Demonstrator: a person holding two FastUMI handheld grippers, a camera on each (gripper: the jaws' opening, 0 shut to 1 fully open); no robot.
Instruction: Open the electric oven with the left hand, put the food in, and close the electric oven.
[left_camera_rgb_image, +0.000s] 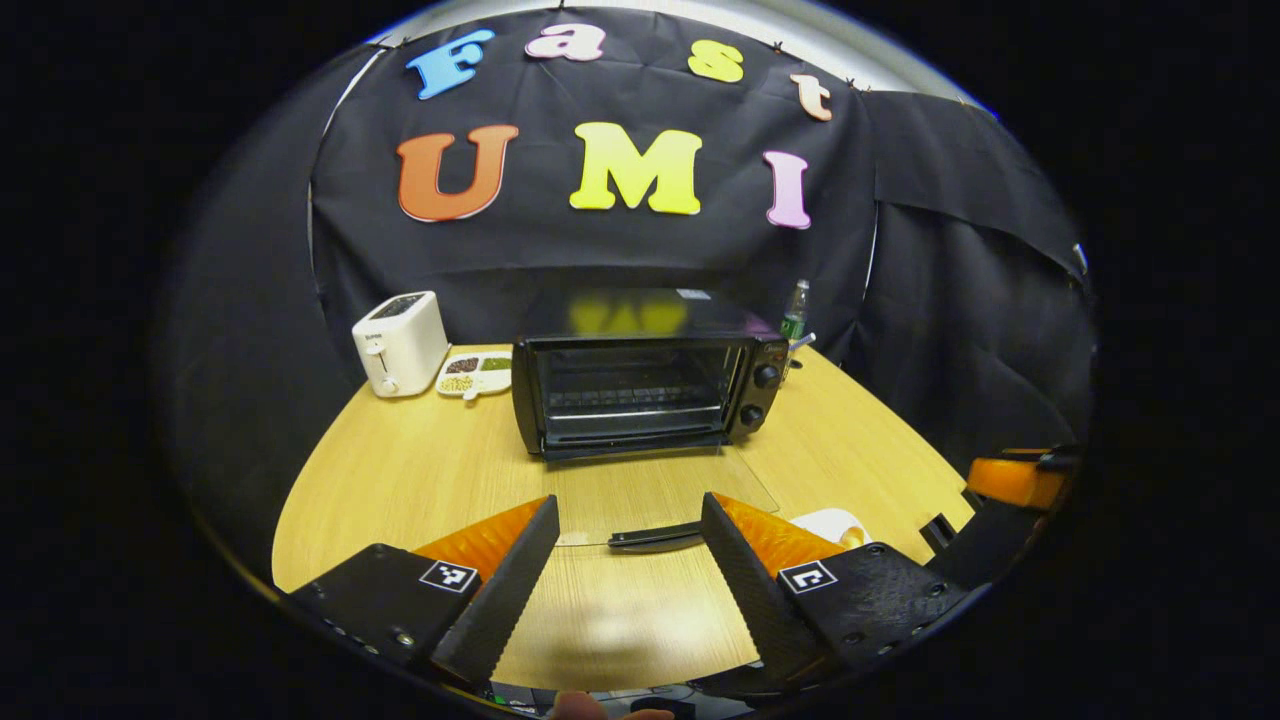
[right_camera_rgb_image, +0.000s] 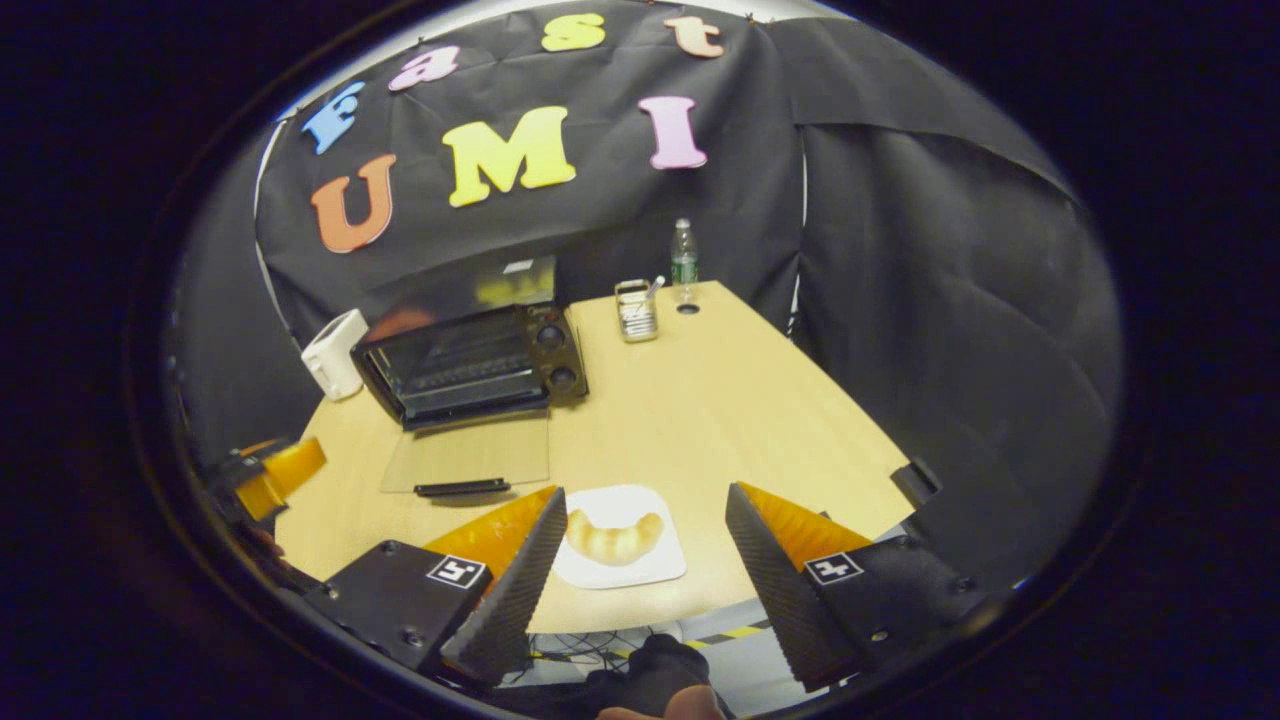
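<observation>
We see the electric oven (left_camera_rgb_image: 640, 385) at twelve o'clock on the wooden table (left_camera_rgb_image: 400, 480), its glass door (left_camera_rgb_image: 650, 490) folded flat toward us, handle (left_camera_rgb_image: 655, 537) nearest. The left gripper (left_camera_rgb_image: 628, 560) has its fingers wide apart, holding nothing. The right gripper (right_camera_rgb_image: 645, 560) is likewise spread, with the croissant (right_camera_rgb_image: 613, 537) on a white plate (right_camera_rgb_image: 660, 565) between its fingertips, long axis three-to-nine, ends curling away from us. The toaster's (left_camera_rgb_image: 400, 342) label is unreadable.

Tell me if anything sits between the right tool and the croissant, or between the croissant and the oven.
Nothing visible does. The right tool is open, and the croissant lies on its white plate just ahead of its fingers. The oven door is folded down flat onto the table, the opening is clear, and bare tabletop lies between.
</observation>
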